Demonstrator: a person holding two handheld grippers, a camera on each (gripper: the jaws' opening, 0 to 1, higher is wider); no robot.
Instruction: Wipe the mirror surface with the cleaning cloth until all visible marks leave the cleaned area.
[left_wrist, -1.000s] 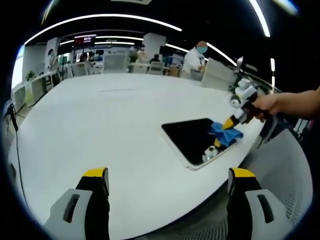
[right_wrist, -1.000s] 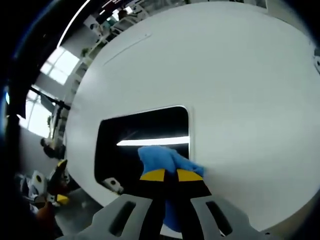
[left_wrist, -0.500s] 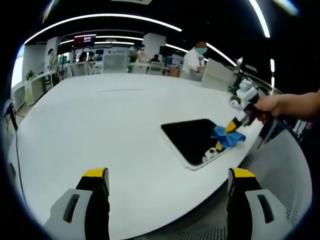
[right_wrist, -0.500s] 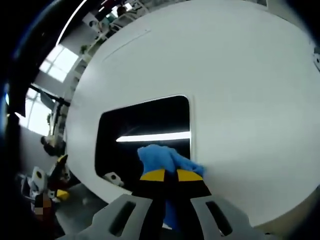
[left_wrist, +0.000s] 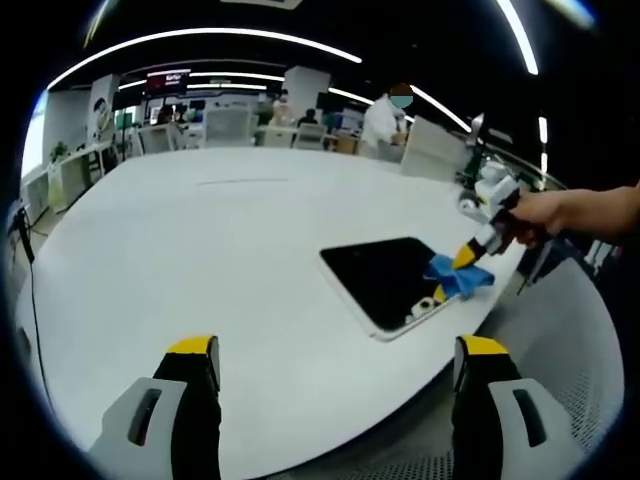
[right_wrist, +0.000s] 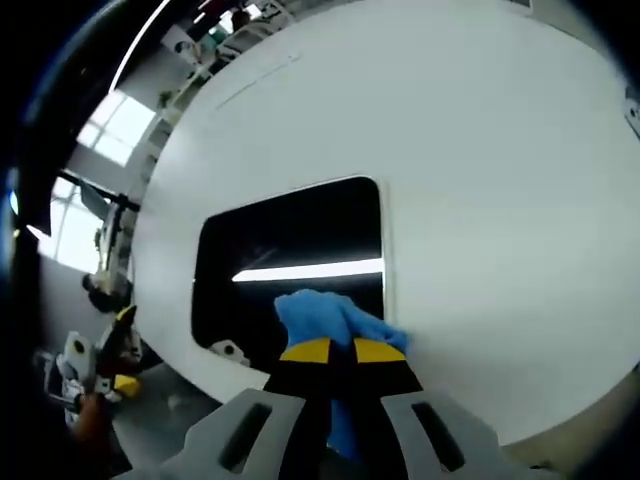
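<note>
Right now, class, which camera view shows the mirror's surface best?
The right gripper view: the mirror sits close and large, a reflected light strip clear on it, the blue cloth at its near edge. In the left gripper view, the mirror is smaller and foreshortened.

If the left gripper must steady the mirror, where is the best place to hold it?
Probably the mirror's bare near edge, approached from the left gripper's own side. The mirror lies flat on the table, and the right gripper presses the blue cloth on its far corner.

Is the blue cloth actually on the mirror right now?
Touching. The right gripper view shows the cloth pressed flat on the mirror near its edge, no gap beneath.
</note>
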